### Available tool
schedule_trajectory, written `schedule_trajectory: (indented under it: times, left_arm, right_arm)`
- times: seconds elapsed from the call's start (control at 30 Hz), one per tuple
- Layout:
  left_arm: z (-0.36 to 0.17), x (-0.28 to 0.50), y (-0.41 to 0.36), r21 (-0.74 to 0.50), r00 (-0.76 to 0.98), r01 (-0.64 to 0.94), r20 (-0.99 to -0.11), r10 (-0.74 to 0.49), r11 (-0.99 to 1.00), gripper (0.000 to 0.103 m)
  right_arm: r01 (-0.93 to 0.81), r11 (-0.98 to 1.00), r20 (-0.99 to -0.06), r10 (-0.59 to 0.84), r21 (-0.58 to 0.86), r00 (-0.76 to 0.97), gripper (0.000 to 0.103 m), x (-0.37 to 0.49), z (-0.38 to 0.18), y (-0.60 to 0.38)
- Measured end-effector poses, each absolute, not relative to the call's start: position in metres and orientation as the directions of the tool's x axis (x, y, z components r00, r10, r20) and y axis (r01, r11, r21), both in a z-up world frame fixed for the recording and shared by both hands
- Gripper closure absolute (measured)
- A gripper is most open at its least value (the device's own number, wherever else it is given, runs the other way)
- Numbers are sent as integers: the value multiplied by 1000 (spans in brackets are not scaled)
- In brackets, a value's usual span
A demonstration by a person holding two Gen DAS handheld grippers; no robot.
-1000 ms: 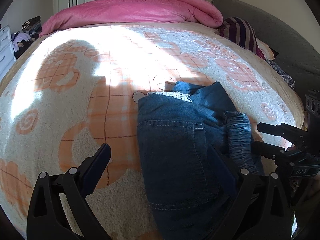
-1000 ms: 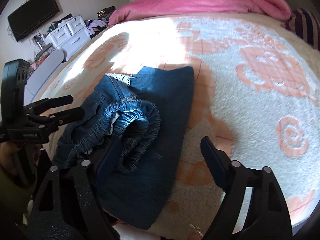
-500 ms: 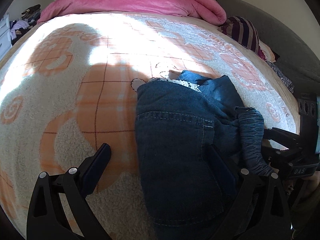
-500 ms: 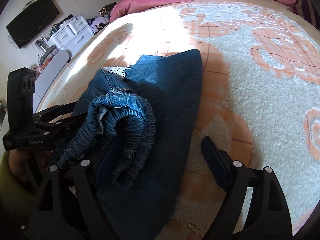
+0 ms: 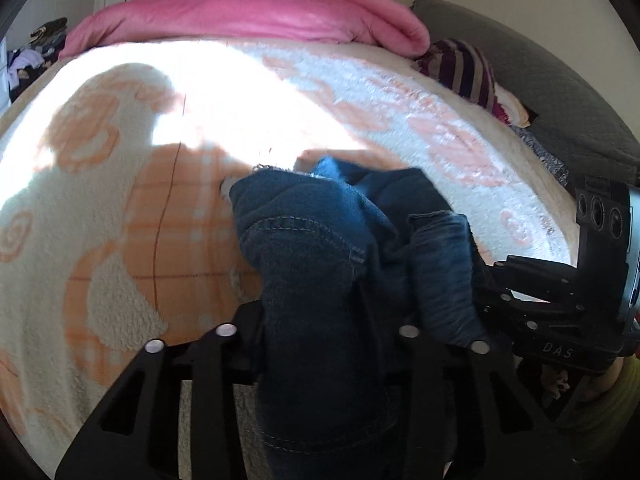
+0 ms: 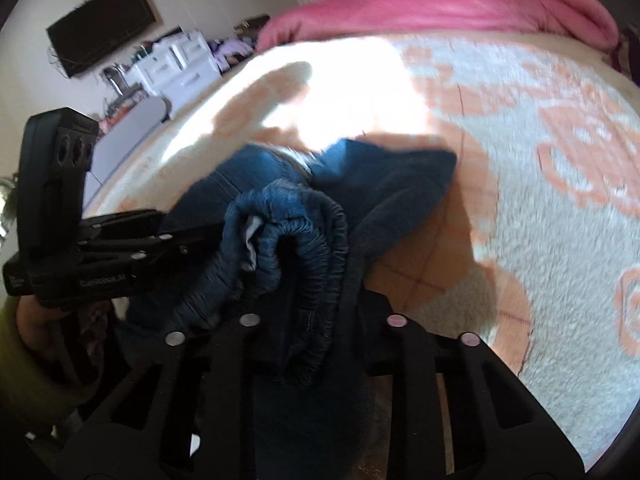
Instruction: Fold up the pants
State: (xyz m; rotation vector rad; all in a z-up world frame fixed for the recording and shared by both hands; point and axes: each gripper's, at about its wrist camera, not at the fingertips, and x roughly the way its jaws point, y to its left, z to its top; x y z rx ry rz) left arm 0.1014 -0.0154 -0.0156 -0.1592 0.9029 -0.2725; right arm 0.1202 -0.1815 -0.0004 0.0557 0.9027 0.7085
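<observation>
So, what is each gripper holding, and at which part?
Both are closing on the jeans at the near edge: the left gripper on the pocket side, the right gripper on the bunched elastic waistband.

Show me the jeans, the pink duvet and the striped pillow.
jeans (image 5: pixel 312 280), left wrist view, on the pocket panel.
pink duvet (image 5: pixel 248 12), left wrist view, on its rolled top.
striped pillow (image 5: pixel 464 68), left wrist view, on its striped face.

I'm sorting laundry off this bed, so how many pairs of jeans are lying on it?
1. The folded blue jeans lie bunched at the near edge of the cream and orange blanket, between both claws. Anything under the pink duvet would be hidden.
</observation>
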Motion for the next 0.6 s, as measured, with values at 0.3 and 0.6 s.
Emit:
schedule_trajectory:
  times: [0.3, 0.6]
  left_arm:
    - [19, 119, -10, -224, 657, 165, -701, -276, 961, 67]
    - [28, 151, 4, -203, 691, 135, -682, -238, 970, 67]
  right_arm:
    - [-599, 766, -640, 585, 233, 499, 87, 134, 36, -163]
    - [-596, 776, -626, 573, 208, 528, 88, 174, 46, -151]
